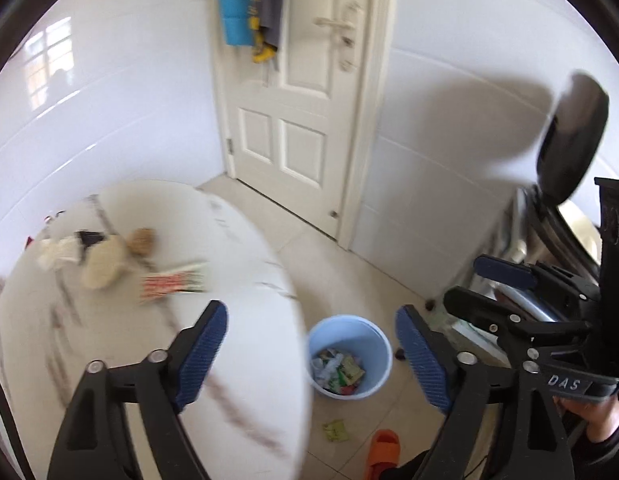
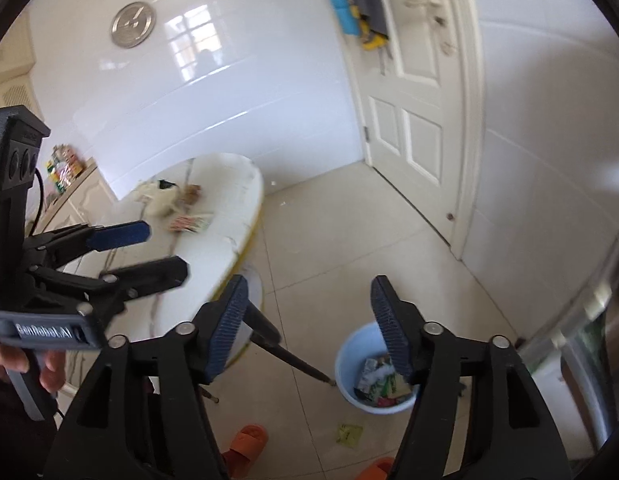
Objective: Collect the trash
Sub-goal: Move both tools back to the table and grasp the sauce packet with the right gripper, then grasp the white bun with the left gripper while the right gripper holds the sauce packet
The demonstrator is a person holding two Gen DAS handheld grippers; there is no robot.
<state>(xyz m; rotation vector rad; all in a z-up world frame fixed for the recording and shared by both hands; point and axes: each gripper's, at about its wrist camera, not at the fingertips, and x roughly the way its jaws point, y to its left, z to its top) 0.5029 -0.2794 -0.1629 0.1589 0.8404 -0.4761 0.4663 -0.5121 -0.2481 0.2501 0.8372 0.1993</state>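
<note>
You stand in a white-tiled room with a panelled door (image 1: 297, 92) and a pale tiled floor (image 2: 329, 240). Take the blue bin (image 1: 348, 354) as your landmark: it sits on the floor just beside the counter (image 1: 237, 240), already holding a heap of wrappers. One yellow-green wrapper (image 1: 335, 430) lies on the floor in front of the bin, and both views show it.

On the counter, well away from the bin, lies more trash: one red-and-white packet (image 1: 174, 283), one crumpled tissue (image 1: 55, 254) and a blurred brownish lump or two.

Your left gripper (image 1: 311, 356) has its jaws spread wide, empty, framing the bin. Your right gripper (image 2: 307, 330) is likewise agape and holds nothing.

Only the right view shows the round wall clock (image 2: 133, 25), the counter's dark legs (image 2: 287, 354) and two orange slippers (image 2: 245, 442); the left view shows one.
</note>
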